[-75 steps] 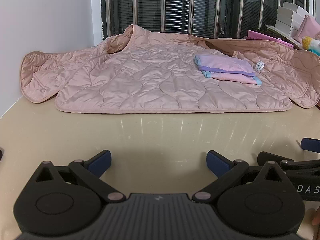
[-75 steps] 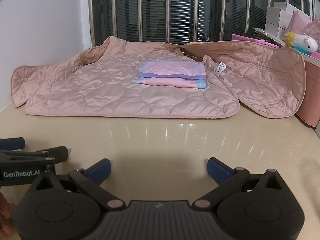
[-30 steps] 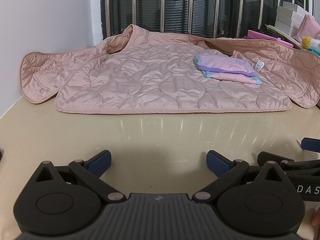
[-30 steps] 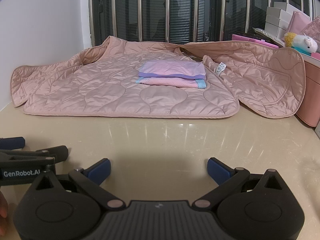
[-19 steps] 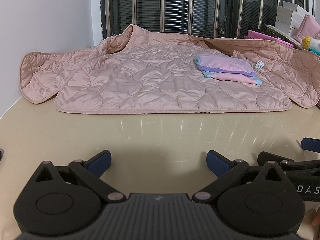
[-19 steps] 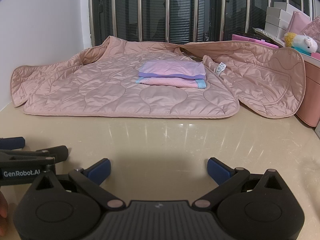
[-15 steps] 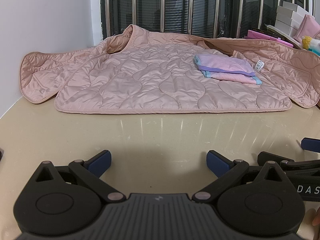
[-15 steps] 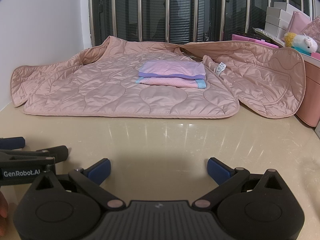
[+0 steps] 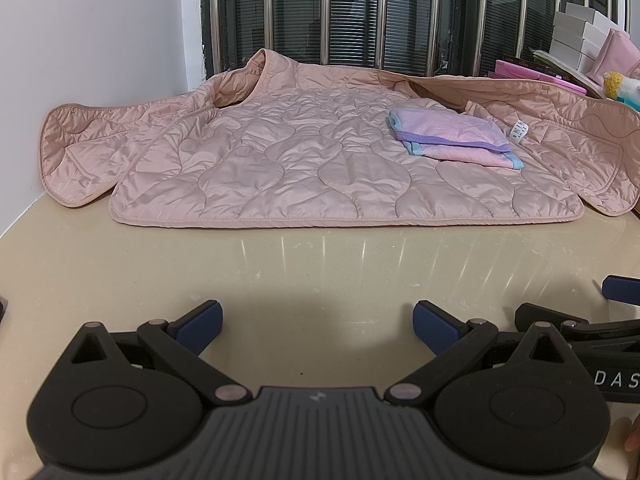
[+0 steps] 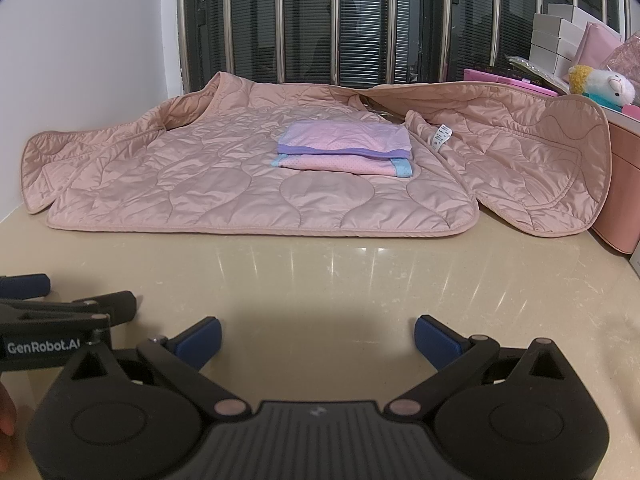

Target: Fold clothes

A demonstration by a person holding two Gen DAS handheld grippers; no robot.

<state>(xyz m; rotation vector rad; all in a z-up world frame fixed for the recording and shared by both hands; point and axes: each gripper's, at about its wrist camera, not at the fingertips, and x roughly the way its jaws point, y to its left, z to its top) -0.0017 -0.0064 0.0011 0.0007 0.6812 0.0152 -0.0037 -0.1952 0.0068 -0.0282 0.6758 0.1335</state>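
Note:
A pink quilted jacket (image 9: pixel 304 168) (image 10: pixel 224 184) lies spread flat across the far half of the beige table (image 9: pixel 320 264), its front panels opened out to both sides. On it rests a small folded pile of pink and lilac garments (image 9: pixel 448 136) (image 10: pixel 348 148) with blue trim. My left gripper (image 9: pixel 316 324) is open over bare tabletop, well short of the jacket's hem. My right gripper (image 10: pixel 318 338) is open too, beside the left one and equally far from the hem. Nothing is between either pair of fingers.
A white wall (image 9: pixel 88 40) borders the table on the left, and a barred window (image 10: pixel 360 24) runs behind the jacket. At the right stand a pink box (image 10: pixel 624 184), stacked white boxes (image 10: pixel 560 36) and a plush toy (image 10: pixel 600 84). A strip of bare table separates grippers and jacket.

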